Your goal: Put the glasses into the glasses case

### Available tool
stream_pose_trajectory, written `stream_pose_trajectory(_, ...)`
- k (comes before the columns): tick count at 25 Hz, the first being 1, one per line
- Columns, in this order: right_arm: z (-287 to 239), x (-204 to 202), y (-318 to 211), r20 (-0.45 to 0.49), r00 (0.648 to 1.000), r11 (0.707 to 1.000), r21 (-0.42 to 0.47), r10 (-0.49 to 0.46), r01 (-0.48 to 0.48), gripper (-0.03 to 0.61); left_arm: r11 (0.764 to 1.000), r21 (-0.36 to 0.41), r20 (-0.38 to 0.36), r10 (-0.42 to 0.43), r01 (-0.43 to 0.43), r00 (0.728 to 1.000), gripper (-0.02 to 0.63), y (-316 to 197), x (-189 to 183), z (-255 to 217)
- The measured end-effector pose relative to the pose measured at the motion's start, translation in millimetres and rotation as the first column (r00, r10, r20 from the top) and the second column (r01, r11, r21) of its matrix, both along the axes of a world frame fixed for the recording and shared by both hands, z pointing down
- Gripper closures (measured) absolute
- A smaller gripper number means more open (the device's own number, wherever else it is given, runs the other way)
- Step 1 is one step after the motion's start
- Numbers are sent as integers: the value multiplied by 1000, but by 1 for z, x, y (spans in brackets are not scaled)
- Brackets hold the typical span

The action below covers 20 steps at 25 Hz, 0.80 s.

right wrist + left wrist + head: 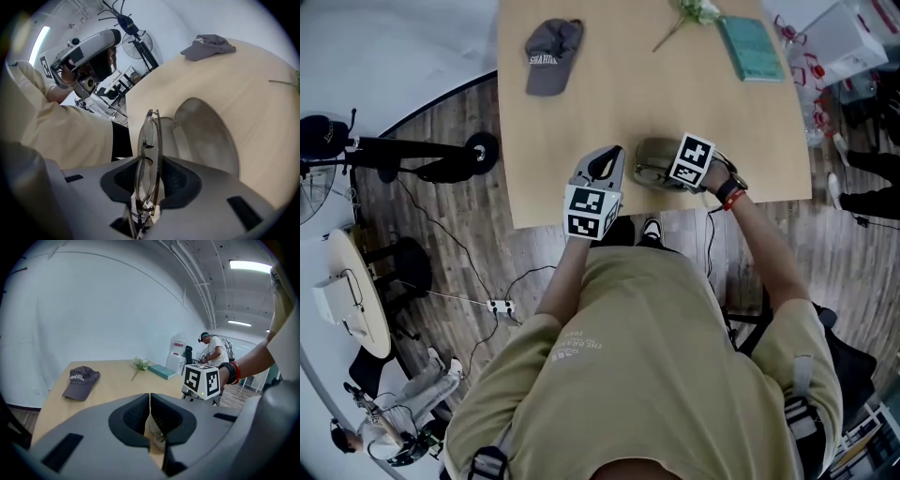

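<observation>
My right gripper (151, 165) is shut on the folded thin-framed glasses (151, 129), which stand on edge between its pads. Just beyond them lies the open grey glasses case (206, 136), its hollow facing up, near the table's front edge. In the head view the right gripper (677, 174), under its marker cube, hangs over the case (645, 157); the glasses are hidden there. My left gripper (607, 159) hovers just left of the case, apart from it. In the left gripper view the left gripper (150, 398) is shut with nothing held.
On the wooden table (581, 112) a dark grey cap (551, 54) lies at the far left, a flower sprig (689, 17) and a green book (750, 47) at the far right. A fan stand (412, 150) and cables are on the floor to the left.
</observation>
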State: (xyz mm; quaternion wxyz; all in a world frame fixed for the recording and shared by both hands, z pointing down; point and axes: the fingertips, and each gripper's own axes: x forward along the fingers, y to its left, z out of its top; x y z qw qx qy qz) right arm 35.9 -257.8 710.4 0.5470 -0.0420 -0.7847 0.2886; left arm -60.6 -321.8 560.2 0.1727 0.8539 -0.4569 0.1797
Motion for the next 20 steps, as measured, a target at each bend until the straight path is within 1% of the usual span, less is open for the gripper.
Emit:
stream_pose_trajectory(4, 8, 0, 1, -15, 1000, 999, -33, -9, 9, 453, 1000, -3, -2, -6, 6, 1000, 586, -6, -5, 0)
stream_pose_trajectory(7, 15, 0, -3, -37, 999, 1000, -22, -2, 2, 449, 1000, -3, 0, -10, 10, 1000, 586, -9, -6, 2)
stream_pose_trajectory(10, 18, 0, -5, -38, 999, 1000, -23, 3, -4, 449, 1000, -5, 5, -12, 12, 1000, 586, -12, -7, 4)
stream_pose_trajectory(17, 22, -3, 5, -67, 995, 996, -55, -69, 65, 447, 1000, -13, 8, -12, 12, 1000, 586, -13, -13, 5)
stream_pose_trajectory(20, 28, -2, 4, -93, 994, 998, -34, -63, 60, 430, 1000, -18, 9, -10, 10, 1000, 586, -13, -14, 6)
